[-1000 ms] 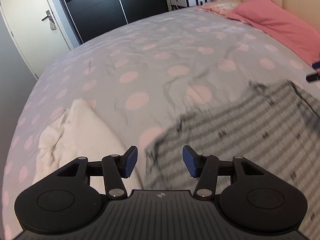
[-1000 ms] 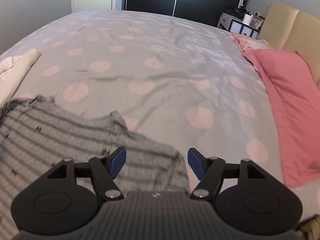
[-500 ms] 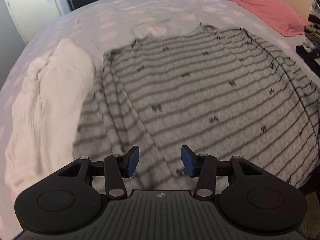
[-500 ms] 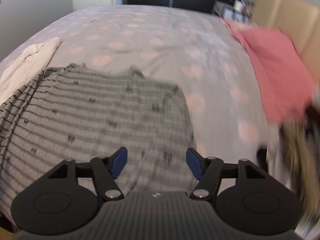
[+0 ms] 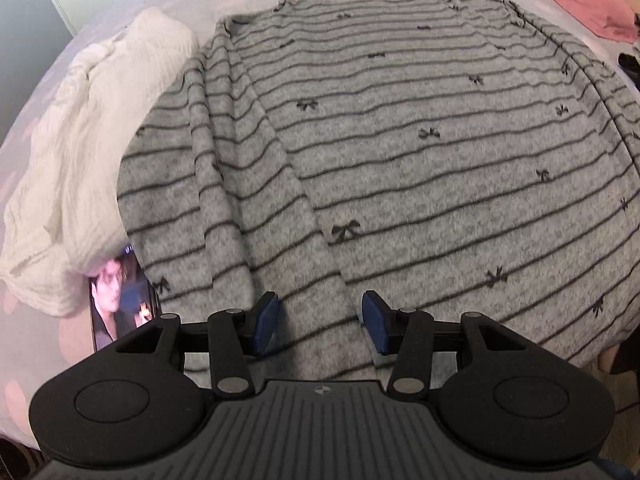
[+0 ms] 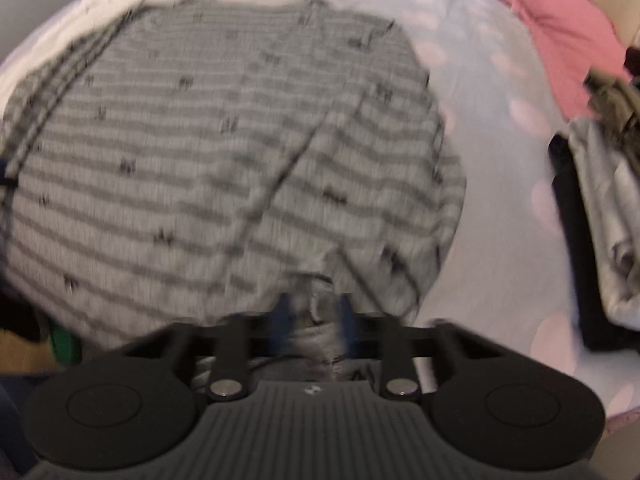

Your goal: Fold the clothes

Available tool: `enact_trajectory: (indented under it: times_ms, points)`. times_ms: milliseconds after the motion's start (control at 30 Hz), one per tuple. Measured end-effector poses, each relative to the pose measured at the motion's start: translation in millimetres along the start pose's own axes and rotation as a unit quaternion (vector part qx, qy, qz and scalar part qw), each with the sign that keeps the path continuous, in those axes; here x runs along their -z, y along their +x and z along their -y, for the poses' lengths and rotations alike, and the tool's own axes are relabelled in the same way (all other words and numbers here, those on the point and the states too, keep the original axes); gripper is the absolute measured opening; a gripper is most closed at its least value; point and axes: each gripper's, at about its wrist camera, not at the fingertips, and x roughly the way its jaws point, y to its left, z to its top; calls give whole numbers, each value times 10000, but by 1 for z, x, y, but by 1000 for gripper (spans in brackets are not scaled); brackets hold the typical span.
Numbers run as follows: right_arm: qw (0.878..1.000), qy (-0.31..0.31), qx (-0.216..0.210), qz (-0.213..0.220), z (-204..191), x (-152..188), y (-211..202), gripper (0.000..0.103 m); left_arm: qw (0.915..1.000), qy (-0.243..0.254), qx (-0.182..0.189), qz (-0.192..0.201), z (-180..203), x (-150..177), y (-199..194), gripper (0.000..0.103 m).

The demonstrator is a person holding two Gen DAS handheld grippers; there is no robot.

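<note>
A grey sweater with dark stripes and small bows [image 5: 400,140] lies spread flat on the bed, both sleeves folded in along its sides. My left gripper [image 5: 320,322] is open and empty above the hem, beside the left sleeve. In the blurred right wrist view the sweater [image 6: 224,140] fills the frame. My right gripper [image 6: 314,312] has its jaws narrowed around the sweater's lower hem near the right sleeve; the blur hides whether they pinch the cloth.
A crumpled white garment [image 5: 76,152] lies left of the sweater, with a lit phone [image 5: 120,300] beside it. A pile of clothes [image 6: 600,208] and a pink pillow [image 6: 560,36] lie to the right. The bed edge is just below the hem.
Both grippers have pulled back toward the near bed edge, so the whole sweater now shows. The right jaws have narrowed from wide open. The left jaws stay open.
</note>
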Motion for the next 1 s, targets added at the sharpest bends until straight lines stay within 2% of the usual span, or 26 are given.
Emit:
enact_trajectory:
  times_ms: [33,167,300,333,467,533,667,800,933,967,1000]
  points:
    - [9999,-26,20,-105,0,4,2,6,10000,-46,7,5,1,0,0,45]
    - [9979,-42,40,-651,1,23,6,5,9998,-181,12,-33,2,-6,3,45]
    - [9879,218,170,-1525,8,46,20,8,9998,-155,-85,-96,6,-6,5,45]
    - [9880,238,299,-1499,10,48,19,11,9998,-151,-109,-102,6,-5,5,45]
    - [9950,411,365,-831,13,42,-8,14,9997,-189,-87,-111,6,0,3,47]
    - [9983,313,338,-367,6,34,-23,25,9997,-204,-45,-128,7,2,2,48]
    - [9994,-71,77,321,-15,14,-37,36,9997,-150,-57,-203,9,9,2,49]
    - [9979,-464,-307,321,-36,-1,-25,47,9993,-316,36,-179,1,16,5,52]
    - [9965,-768,-295,-142,-49,-7,4,49,9985,-505,167,-108,-6,21,5,52]
    - [9960,-838,-241,-202,-51,-7,9,47,9984,-523,183,-92,-7,22,4,46]
    - [9957,-874,-217,-223,-51,-5,11,45,9984,-525,195,-81,-8,22,4,33]
